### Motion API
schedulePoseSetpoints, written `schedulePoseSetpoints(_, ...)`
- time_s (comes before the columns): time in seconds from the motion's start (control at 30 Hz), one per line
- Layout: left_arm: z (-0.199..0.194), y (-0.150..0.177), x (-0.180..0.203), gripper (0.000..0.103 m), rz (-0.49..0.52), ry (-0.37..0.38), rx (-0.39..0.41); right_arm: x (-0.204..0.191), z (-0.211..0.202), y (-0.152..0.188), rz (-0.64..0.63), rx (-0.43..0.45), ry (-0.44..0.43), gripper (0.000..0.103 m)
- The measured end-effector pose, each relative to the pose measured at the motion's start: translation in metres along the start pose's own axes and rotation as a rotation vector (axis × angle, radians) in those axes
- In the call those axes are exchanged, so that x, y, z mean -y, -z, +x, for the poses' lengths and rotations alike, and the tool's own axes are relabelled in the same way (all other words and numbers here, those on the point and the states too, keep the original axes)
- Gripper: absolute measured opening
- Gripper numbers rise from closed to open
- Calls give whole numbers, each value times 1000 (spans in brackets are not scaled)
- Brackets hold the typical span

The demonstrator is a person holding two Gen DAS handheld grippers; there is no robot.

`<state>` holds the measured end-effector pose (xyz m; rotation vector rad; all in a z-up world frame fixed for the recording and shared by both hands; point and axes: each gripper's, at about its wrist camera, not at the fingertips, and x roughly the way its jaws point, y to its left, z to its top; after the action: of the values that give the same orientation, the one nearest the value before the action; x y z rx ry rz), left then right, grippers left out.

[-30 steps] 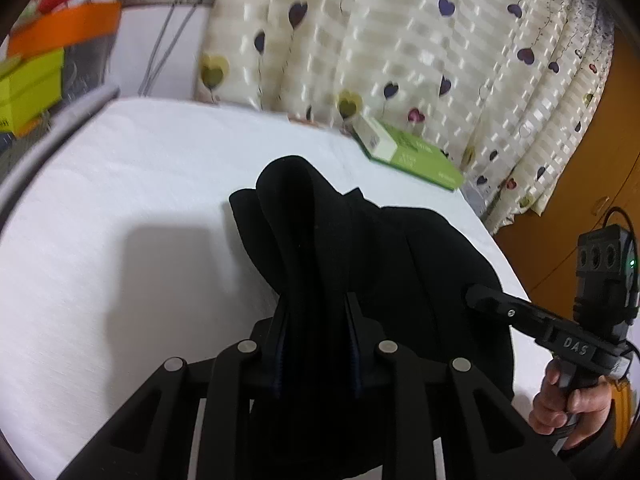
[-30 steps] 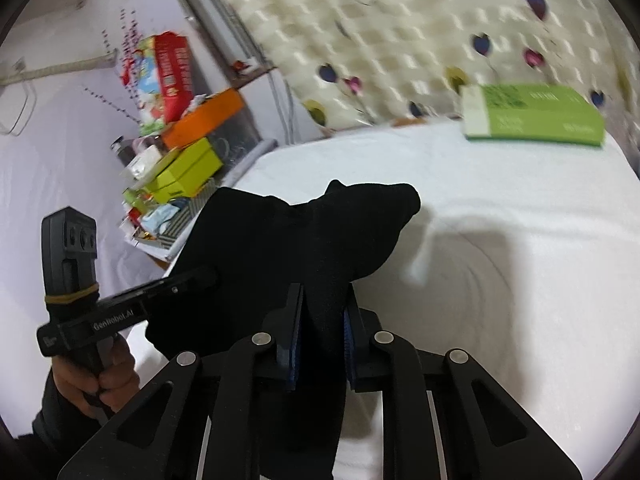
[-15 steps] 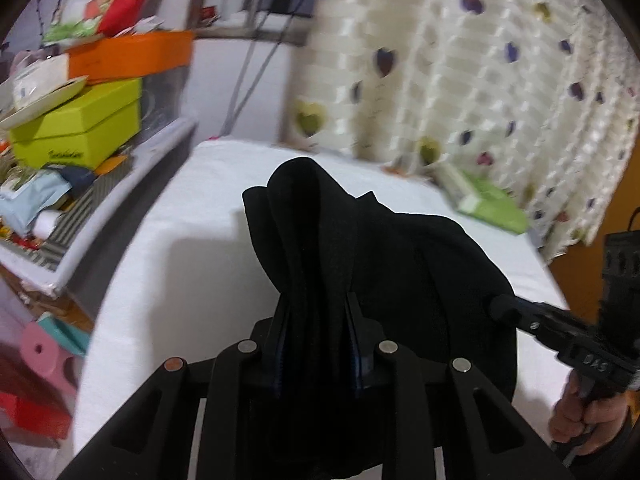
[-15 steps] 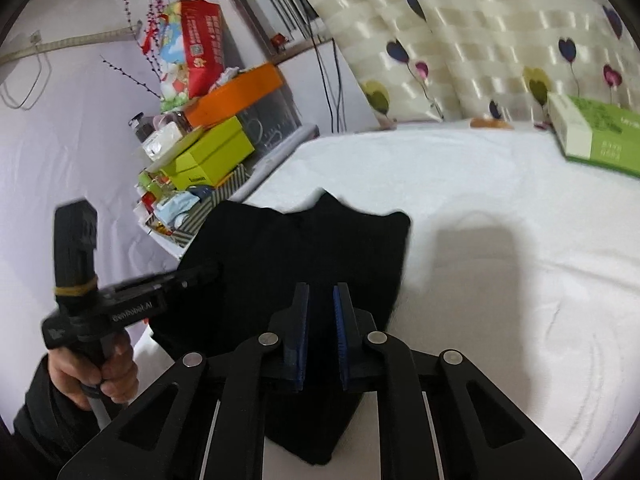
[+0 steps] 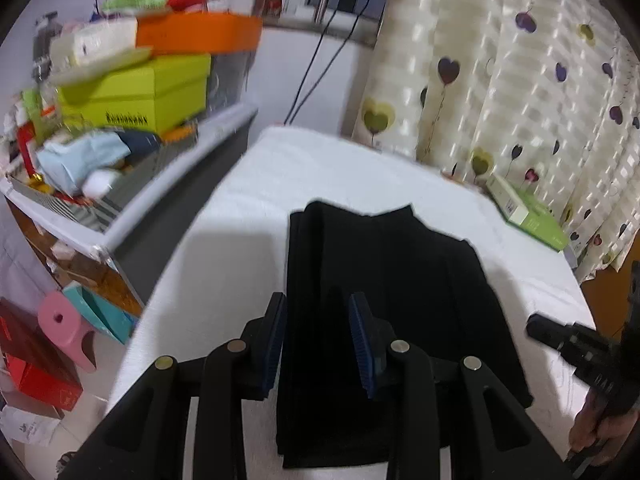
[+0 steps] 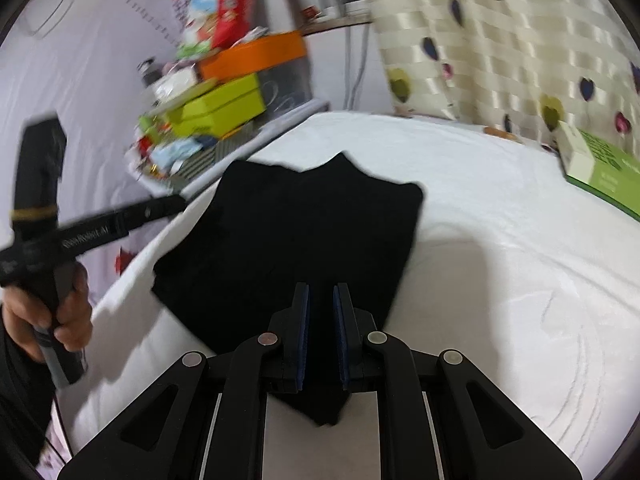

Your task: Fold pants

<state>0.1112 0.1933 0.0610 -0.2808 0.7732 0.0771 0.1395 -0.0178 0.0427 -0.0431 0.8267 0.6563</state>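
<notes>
Black claw linkages, silver screws, blue ribbed pads, dark sleeve

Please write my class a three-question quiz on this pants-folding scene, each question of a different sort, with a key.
1. True or false: the black pants lie crumpled on the floor.
2. What lies on the white-covered surface near the heart-print curtain? A. green box B. red mug C. shoe
3. What colour is the box above the lime-green box on the side shelf?

Key: 1 false, they lie flat on the white surface; 2 A; 3 orange.
</notes>
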Motion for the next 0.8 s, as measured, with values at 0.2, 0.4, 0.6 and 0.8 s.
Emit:
schedulePoseSetpoints(0.2, -6, 14, 29, 35, 123, 44, 1, -4, 19, 13, -24, -32, 26, 14)
schedulePoseSetpoints(0.4, 24, 28, 17, 37, 115, 2, -41, -6, 18, 11, -32, -39, 33, 16)
schedulePoseSetpoints(0.6, 5, 27, 20, 36, 96, -34, -50, -14, -16, 24, -59, 7, 70, 46)
schedulePoseSetpoints(0.8, -47, 49, 38, 36, 133, -57, 14, -27, -39, 49, -66, 2, 78, 46)
